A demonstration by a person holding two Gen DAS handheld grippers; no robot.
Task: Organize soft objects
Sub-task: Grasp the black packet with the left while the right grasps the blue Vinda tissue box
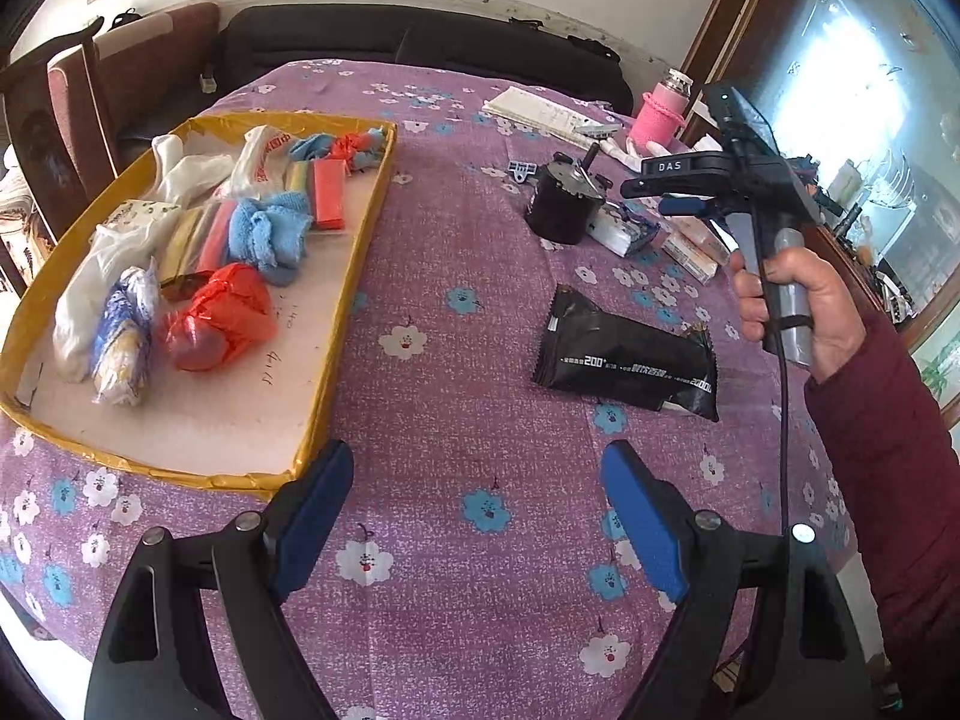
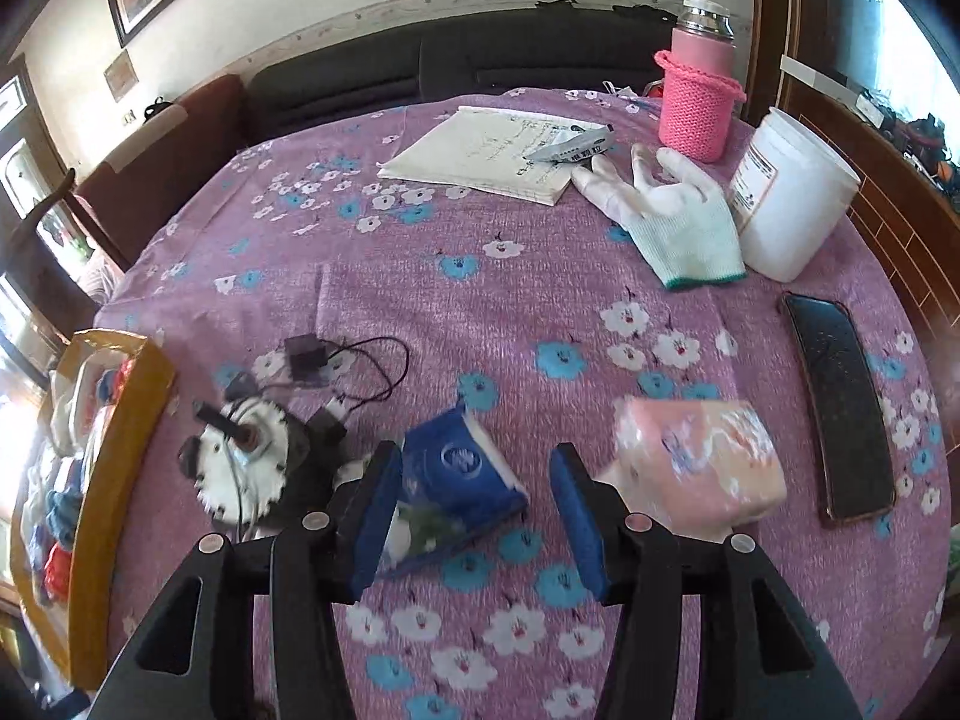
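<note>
A yellow-rimmed cardboard tray [image 1: 354, 264] at the left holds several soft things: blue cloths [image 1: 270, 234], red bags [image 1: 219, 321], white bags and sponges. My left gripper [image 1: 477, 516] is open and empty over the purple flowered cloth, near the tray's front corner. My right gripper [image 2: 477, 516] is open above a blue tissue pack [image 2: 462, 474]; a pink tissue pack [image 2: 702, 462] lies just to its right. In the left wrist view the right gripper [image 1: 678, 189] hovers at the far right, over the packs. A black pouch [image 1: 624, 354] lies mid-table. A white glove [image 2: 672, 210] lies farther back.
A black motor with a white gear [image 2: 252, 468] and its cable sit left of the blue pack. A phone [image 2: 840, 408], a white tub [image 2: 792, 204], a pink-sleeved flask [image 2: 699, 96] and a notebook [image 2: 486, 150] stand toward the back and right. The tray's edge [image 2: 114, 462] is at the left.
</note>
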